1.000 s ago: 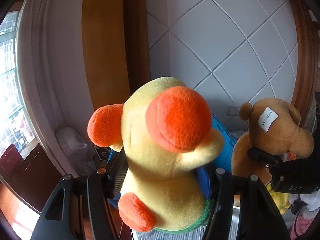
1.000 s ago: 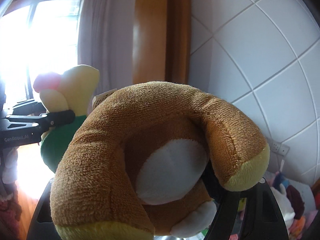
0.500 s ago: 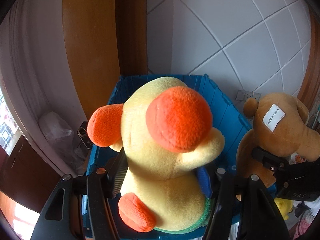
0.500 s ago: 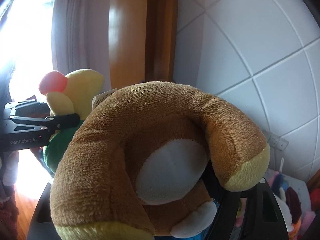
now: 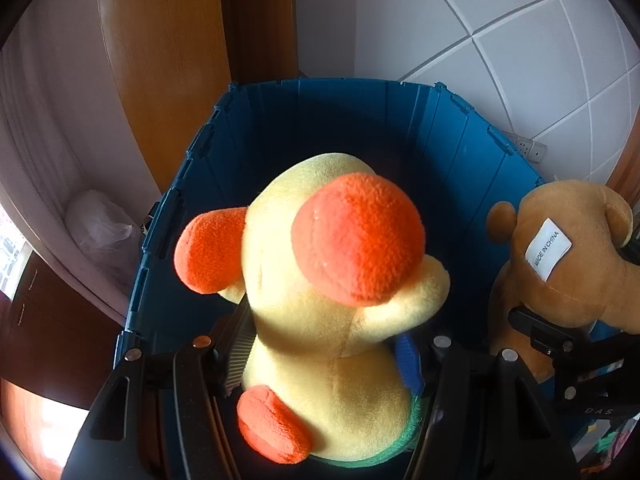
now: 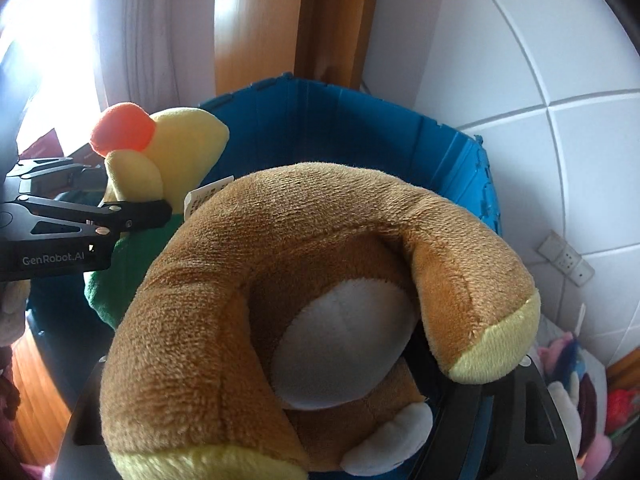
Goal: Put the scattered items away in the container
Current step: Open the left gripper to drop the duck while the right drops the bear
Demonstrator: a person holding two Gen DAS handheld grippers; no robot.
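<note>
Yellow duck plush fills frame centre, gripped by the left claw above the blue bin. At right, the brown plush sits clamped in the right claw. Wall socket upper right.

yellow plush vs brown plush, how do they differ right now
The yellow plush is pale yellow with orange parts and a green base; the brown plush is brown with a white belly patch. The yellow one sits in the left gripper, the brown one in the right gripper. A white tag shows on the brown plush only. Both are soft toys, clamped and held by the blue bin.
</note>
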